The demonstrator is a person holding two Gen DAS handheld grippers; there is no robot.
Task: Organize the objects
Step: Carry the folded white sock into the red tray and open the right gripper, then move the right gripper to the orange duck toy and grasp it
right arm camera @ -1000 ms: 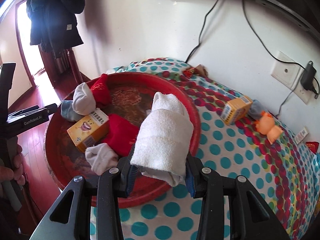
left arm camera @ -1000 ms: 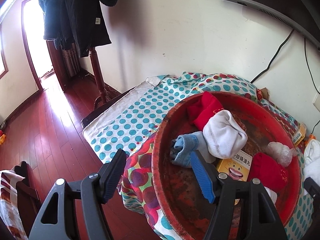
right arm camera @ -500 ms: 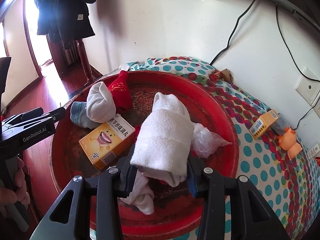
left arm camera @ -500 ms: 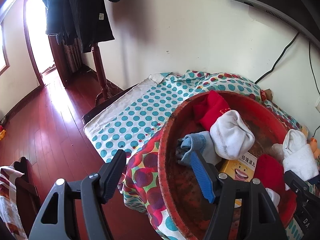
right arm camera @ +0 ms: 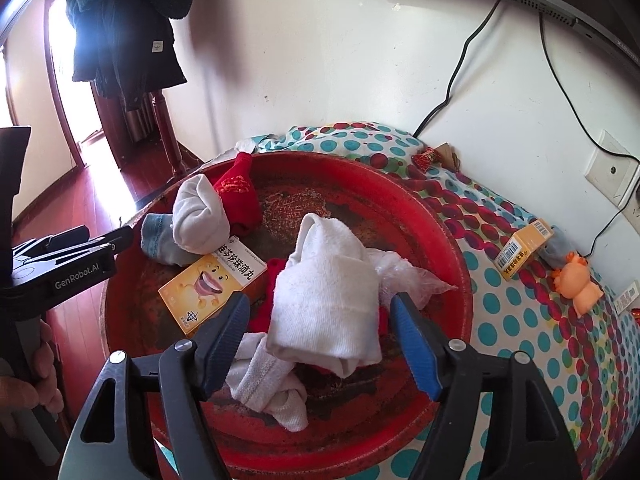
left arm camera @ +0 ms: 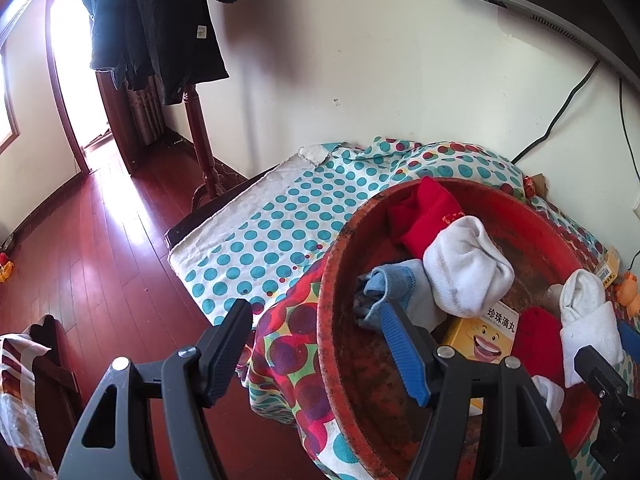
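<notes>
A big red basin [right arm camera: 448, 240] stands on a polka-dot cloth. It holds a yellow box [right arm camera: 212, 280], red socks [right arm camera: 238, 192], a blue sock [right arm camera: 158, 238], white socks [right arm camera: 200, 218] and a plastic bag [right arm camera: 404, 280]. My right gripper [right arm camera: 320, 344] is open over the basin, its jaws apart on either side of a rolled white sock [right arm camera: 326, 304] that lies on the pile. My left gripper [left arm camera: 320, 344] is open and empty at the basin's left rim [left arm camera: 326, 280]. The white sock [left arm camera: 586, 320] also shows in the left wrist view.
On the cloth right of the basin lie a second yellow box [right arm camera: 522, 248], an orange toy [right arm camera: 578, 284] and a grey item [right arm camera: 558, 246]. A coat stand [left arm camera: 156, 32] and red wood floor [left arm camera: 80, 240] are at the left. Cables run down the wall.
My right gripper carried the rolled white sock over the basin, then opened its jaws; the sock now rests on the pile. The left gripper has barely moved.
</notes>
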